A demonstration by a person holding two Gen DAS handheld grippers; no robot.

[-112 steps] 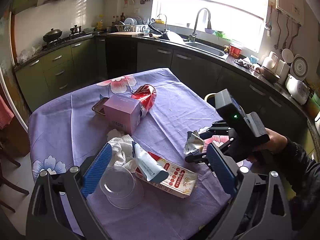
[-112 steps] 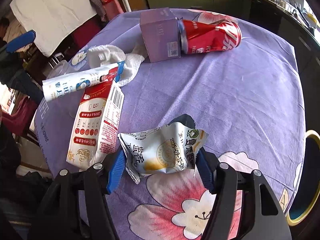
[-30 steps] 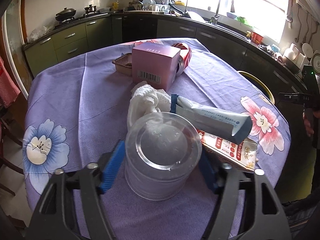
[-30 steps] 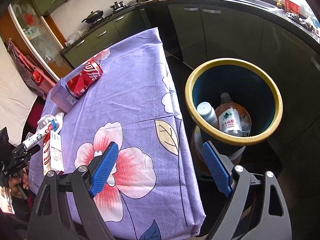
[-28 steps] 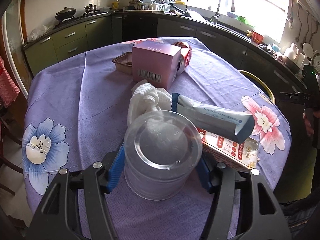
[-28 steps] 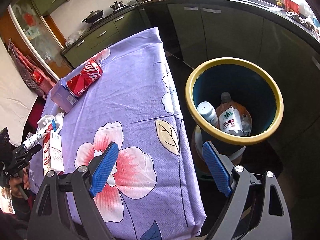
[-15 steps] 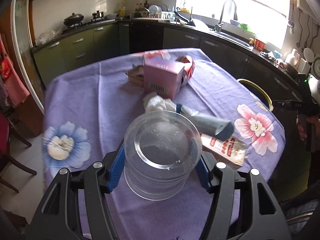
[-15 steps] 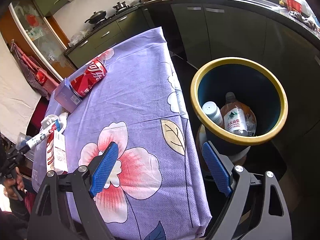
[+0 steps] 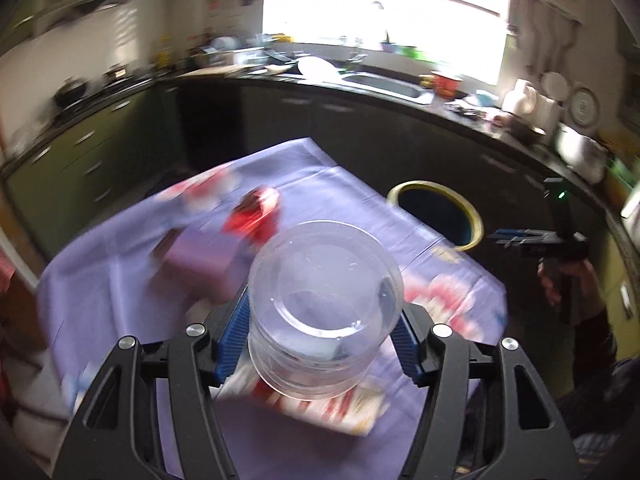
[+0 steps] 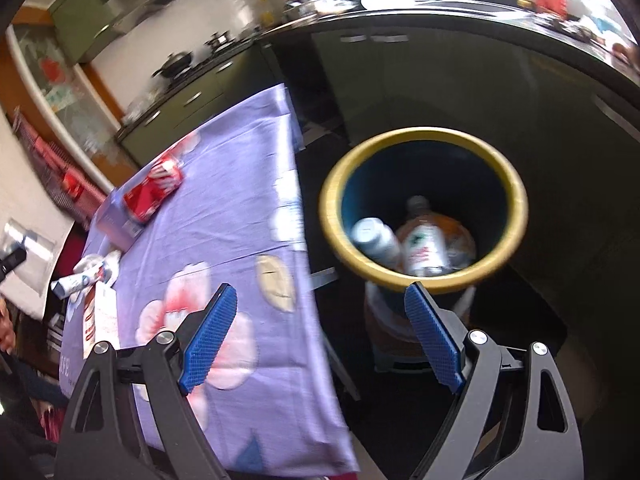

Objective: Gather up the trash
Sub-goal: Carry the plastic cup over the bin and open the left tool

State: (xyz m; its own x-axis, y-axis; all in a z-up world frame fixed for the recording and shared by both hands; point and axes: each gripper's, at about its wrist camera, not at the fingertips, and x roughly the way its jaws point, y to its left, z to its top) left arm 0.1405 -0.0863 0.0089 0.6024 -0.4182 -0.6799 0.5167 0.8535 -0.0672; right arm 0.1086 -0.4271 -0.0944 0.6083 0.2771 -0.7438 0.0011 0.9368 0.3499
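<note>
We hold the clear plastic cup (image 9: 324,312) clamped in our left gripper (image 9: 322,336), its base facing the camera, lifted above the purple tablecloth (image 9: 120,280); the yellow-rimmed bin (image 9: 436,216) lies ahead and to the right, beyond the table's far edge; our right gripper (image 10: 320,336) hangs there with jaws wide and empty, so the left must cross to it.

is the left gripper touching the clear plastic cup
Touching. The left wrist view shows the left gripper with both blue pads pressed against the sides of the clear plastic cup.
</note>
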